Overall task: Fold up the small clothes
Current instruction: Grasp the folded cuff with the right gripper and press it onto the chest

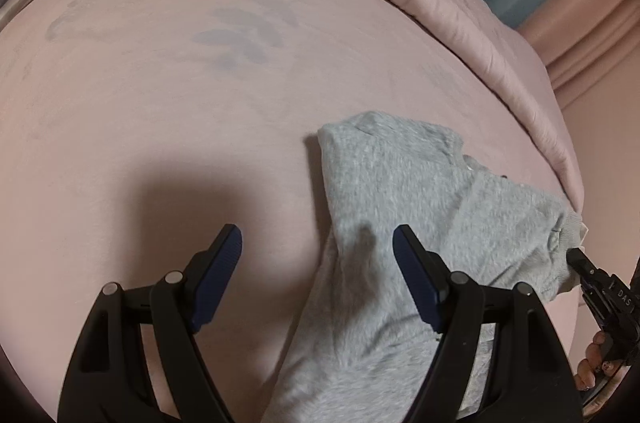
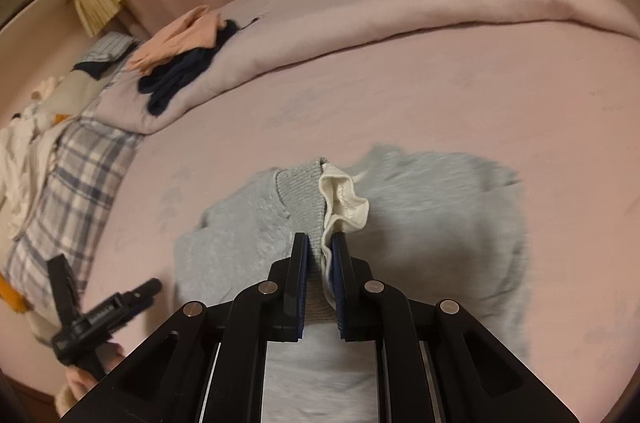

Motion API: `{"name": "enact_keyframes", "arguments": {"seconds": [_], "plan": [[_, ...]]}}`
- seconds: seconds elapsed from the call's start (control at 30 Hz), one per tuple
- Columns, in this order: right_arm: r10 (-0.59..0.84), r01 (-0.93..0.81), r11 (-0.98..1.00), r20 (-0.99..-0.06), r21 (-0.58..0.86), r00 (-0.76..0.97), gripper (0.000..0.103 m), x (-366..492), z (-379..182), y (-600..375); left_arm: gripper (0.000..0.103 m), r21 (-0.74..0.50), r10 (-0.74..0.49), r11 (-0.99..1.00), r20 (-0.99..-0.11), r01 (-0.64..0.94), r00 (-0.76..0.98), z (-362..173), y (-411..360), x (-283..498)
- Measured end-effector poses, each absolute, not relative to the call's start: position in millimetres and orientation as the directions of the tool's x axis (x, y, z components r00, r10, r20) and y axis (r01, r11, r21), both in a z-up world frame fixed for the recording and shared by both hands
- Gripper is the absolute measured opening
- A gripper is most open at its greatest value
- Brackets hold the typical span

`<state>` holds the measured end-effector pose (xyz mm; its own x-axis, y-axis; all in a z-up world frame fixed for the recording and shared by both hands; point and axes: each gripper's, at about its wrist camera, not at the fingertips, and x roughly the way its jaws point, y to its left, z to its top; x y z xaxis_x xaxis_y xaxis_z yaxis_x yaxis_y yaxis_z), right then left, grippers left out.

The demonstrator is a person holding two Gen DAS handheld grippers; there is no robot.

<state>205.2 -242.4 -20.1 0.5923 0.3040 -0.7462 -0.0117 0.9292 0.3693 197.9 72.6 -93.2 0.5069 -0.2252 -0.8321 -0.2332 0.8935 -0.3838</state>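
Pink bed (image 2: 400,91): 1 grey sweatshirt (image 2: 440,207), soft, light and limp, lay crumpled at its middle, right gripper (image 2: 321,243) pinching its ribbed hem, left gripper (image 1: 318,237) spread above 1 edge.

The small garment (image 2: 440,207) is light grey with a ribbed grey cuff (image 2: 298,199) and a white lining (image 2: 344,199), and it lies on a pale pink sheet (image 1: 160,103) with faint grey leaf prints (image 1: 240,35). The pillow (image 2: 76,175) has a blue, grey and white check pattern, and dark navy clothes (image 2: 180,75) lie beside a peach one (image 2: 180,35). Both grippers are black with dark blue pads (image 1: 218,275).
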Motion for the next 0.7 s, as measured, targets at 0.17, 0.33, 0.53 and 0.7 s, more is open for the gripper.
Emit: {"name": "enact_keyframes", "arguments": {"seconds": [0.17,0.33,0.53,0.7], "plan": [[0.283,0.044,0.930,-0.786,0.366,0.549,0.013,209.8,-44.9,-248.5,0.065,-0.351,-0.219,0.911,-0.856,-0.215,0.469,-106.2,54.1,212.5],[0.249,0.096,0.935,-0.825,0.341,0.507,0.013,206.4,-67.4,-267.6,0.061,-0.281,-0.170,0.935,-0.891,-0.216,0.422,-126.0,45.5,219.8],[0.223,0.124,0.941,-0.854,0.314,0.470,0.013,205.4,-92.1,-273.8,0.064,-0.243,-0.133,0.947,-0.894,-0.211,0.429,-128.9,41.0,220.5],[0.198,0.127,0.947,-0.850,0.294,0.488,0.010,204.2,-86.4,-269.8,0.063,-0.234,-0.127,0.950,-0.895,-0.205,0.428,-125.4,39.5,220.0]]}}
